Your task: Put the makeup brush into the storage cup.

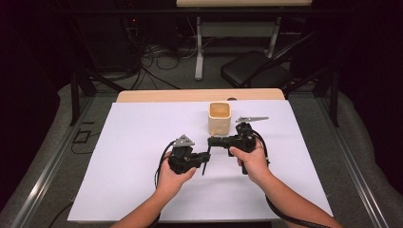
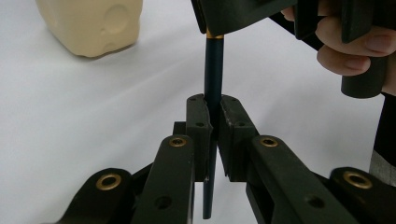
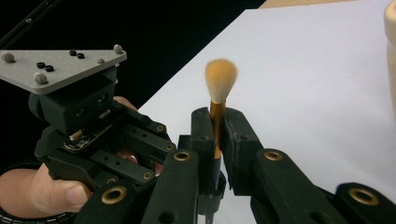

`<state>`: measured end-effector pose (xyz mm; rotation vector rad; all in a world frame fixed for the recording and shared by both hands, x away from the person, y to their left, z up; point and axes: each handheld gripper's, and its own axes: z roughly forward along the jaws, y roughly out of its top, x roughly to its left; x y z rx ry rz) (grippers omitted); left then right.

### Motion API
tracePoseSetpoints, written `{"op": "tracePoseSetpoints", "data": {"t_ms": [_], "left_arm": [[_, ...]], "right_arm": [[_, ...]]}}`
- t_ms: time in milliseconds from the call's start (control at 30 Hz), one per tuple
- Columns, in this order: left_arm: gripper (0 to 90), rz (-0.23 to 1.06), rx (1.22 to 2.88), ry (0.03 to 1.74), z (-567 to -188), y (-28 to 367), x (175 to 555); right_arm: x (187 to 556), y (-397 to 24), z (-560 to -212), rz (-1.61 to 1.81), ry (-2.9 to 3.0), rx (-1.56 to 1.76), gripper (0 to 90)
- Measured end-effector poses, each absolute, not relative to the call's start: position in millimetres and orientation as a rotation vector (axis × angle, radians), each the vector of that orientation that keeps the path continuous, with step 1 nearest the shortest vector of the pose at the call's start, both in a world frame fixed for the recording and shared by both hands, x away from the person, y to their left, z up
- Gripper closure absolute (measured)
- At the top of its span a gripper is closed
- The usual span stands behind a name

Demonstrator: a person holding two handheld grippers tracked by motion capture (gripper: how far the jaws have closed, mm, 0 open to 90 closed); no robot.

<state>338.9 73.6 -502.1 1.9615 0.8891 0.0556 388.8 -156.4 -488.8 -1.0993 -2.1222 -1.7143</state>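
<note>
Brush gripped by both closed claws, left and right.

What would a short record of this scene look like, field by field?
setting: white table
held thing: makeup brush with a dark handle, gold ferrule and tan bristles
left gripper: shut on the brush's handle
right gripper: shut on the gold ferrule, bristles poking out beyond the jaws
nearby: cream square cup, standing upright behind the grippers
state: both grippers hold the one brush, above the table
</note>
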Motion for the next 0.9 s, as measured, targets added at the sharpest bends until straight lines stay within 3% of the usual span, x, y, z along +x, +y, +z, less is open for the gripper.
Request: {"op": "tracePoseSetpoints", "data": {"t_ms": [467,900], "left_arm": [[82.3,0.047,1.946,0.898,-501.8,75.0,339.0],[69.0,0.041,1.896,0.921,-501.1,82.3,337.6]], "right_arm": [[388.7,-156.0,-487.6,-1.719,-2.129,-1.094,83.5],[388.8,-156.7,-485.6,-1.727,-2.147,-1.095,83.6]]}}
